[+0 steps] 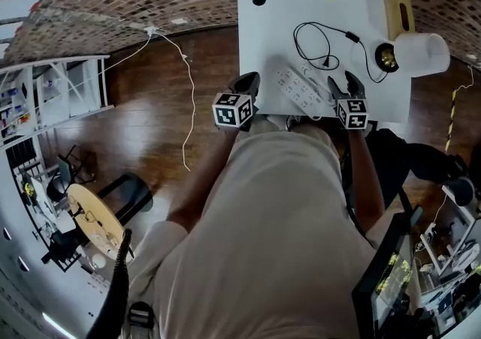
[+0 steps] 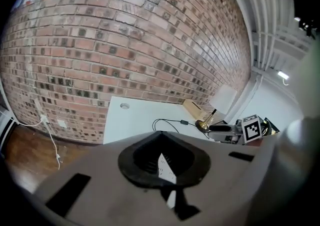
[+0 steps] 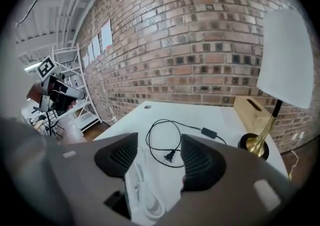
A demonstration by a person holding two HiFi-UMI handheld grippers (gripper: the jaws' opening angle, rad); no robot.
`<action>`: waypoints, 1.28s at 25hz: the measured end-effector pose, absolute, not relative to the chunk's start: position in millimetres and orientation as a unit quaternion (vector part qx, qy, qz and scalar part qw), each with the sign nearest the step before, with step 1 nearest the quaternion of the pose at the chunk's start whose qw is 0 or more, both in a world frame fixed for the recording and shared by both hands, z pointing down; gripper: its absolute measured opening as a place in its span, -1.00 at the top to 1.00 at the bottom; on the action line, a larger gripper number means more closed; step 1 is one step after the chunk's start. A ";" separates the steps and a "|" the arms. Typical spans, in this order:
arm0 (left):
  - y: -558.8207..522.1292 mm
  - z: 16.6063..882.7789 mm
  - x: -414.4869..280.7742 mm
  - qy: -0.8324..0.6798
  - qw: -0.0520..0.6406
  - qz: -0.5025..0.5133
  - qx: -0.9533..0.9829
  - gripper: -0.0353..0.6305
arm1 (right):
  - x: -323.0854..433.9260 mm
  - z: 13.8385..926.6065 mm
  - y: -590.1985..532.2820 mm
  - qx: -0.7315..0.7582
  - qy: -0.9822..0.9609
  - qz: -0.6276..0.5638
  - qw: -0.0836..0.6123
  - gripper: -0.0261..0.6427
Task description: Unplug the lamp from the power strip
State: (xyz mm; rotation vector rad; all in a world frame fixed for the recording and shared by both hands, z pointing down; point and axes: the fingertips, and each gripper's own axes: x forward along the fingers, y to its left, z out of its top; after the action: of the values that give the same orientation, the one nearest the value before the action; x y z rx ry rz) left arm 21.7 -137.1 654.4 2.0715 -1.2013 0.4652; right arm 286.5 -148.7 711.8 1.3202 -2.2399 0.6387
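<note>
One step left at most, judging by the black two-pin plug [image 3: 170,157] lying loose on the white table [image 1: 270,29] just beyond the long white power strip [image 1: 301,91]: with right gripper [image 3: 159,162] spread wide and empty, left gripper [image 2: 162,162] pinched together, merely draw both clear.

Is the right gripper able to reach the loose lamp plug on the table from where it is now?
Probably yes. The right gripper is open and empty, and the plug lies free on the table just ahead of it, with nothing between.
</note>
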 end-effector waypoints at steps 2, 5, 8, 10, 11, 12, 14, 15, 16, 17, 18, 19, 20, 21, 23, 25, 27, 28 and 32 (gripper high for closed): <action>-145.3 643.8 20.0 -0.451 0.335 0.169 0.810 0.88 | 283.9 694.7 -143.8 0.497 -0.813 0.227 0.203 0.22; -157.0 625.3 4.4 -0.444 0.322 0.144 0.824 0.88 | 274.3 683.1 -138.6 0.519 -0.803 0.244 0.165 0.28; -158.6 615.2 -20.6 -0.432 0.321 0.134 0.832 0.88 | 263.6 679.7 -135.1 0.545 -0.781 0.269 0.149 0.31; -157.7 609.3 -43.2 -0.422 0.321 0.133 0.837 0.88 | 248.6 666.6 -135.8 0.558 -0.772 0.278 0.125 0.33; -158.6 606.1 -56.9 -0.420 0.319 0.132 0.839 0.88 | 238.5 661.5 -137.3 0.561 -0.768 0.286 0.110 0.35; -160.5 603.8 -71.7 -0.421 0.316 0.132 0.840 0.88 | 227.8 659.1 -139.1 0.564 -0.764 0.298 0.097 0.35; -163.9 603.0 -100.9 -0.425 0.312 0.135 0.839 0.88 | 207.5 659.2 -140.1 0.570 -0.755 0.312 0.086 0.35; -164.0 604.4 -114.2 -0.426 0.312 0.138 0.838 0.88 | 197.9 658.8 -138.1 0.574 -0.752 0.311 0.089 0.36; -163.4 606.2 -126.7 -0.427 0.312 0.143 0.837 0.88 | 187.8 657.5 -135.0 0.576 -0.752 0.307 0.093 0.38; -162.8 607.6 -139.0 -0.427 0.310 0.147 0.837 0.88 | 176.4 655.8 -132.0 0.577 -0.752 0.303 0.097 0.38; -162.5 608.2 -151.0 -0.426 0.308 0.150 0.837 0.88 | 163.9 654.9 -129.6 0.575 -0.754 0.300 0.100 0.39; -162.5 608.3 -162.8 -0.425 0.305 0.153 0.838 0.88 | 150.9 655.6 -127.8 0.572 -0.756 0.301 0.102 0.41; -162.5 608.3 -174.0 -0.424 0.303 0.155 0.839 0.88 | 138.3 658.2 -125.9 0.569 -0.757 0.304 0.104 0.42; -161.9 608.5 -184.4 -0.422 0.301 0.157 0.841 0.88 | 127.1 661.9 -123.3 0.568 -0.756 0.308 0.106 0.42; -159.4 609.7 -202.1 -0.416 0.300 0.159 0.844 0.88 | 108.6 667.5 -116.1 0.570 -0.751 0.317 0.105 0.42; -157.1 610.2 -215.8 -0.408 0.301 0.157 0.848 0.88 | 92.9 668.5 -108.9 0.573 -0.747 0.321 0.099 0.42; -153.4 612.0 -226.5 -0.399 0.301 0.158 0.851 0.88 | 78.8 670.5 -100.1 0.575 -0.744 0.326 0.095 0.43; -150.9 614.3 -230.5 -0.394 0.302 0.161 0.853 0.88 | 73.0 672.0 -94.9 0.577 -0.742 0.329 0.094 0.43; -137.0 626.1 -236.2 -0.374 0.313 0.173 0.856 0.88 | 56.2 668.8 -71.8 0.587 -0.732 0.334 0.087 0.44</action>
State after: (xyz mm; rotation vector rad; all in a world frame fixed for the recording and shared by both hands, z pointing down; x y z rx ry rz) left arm -236.2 -137.0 626.1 2.2570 -0.9870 0.4559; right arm 56.2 -71.8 668.8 1.7480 -2.1804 0.9959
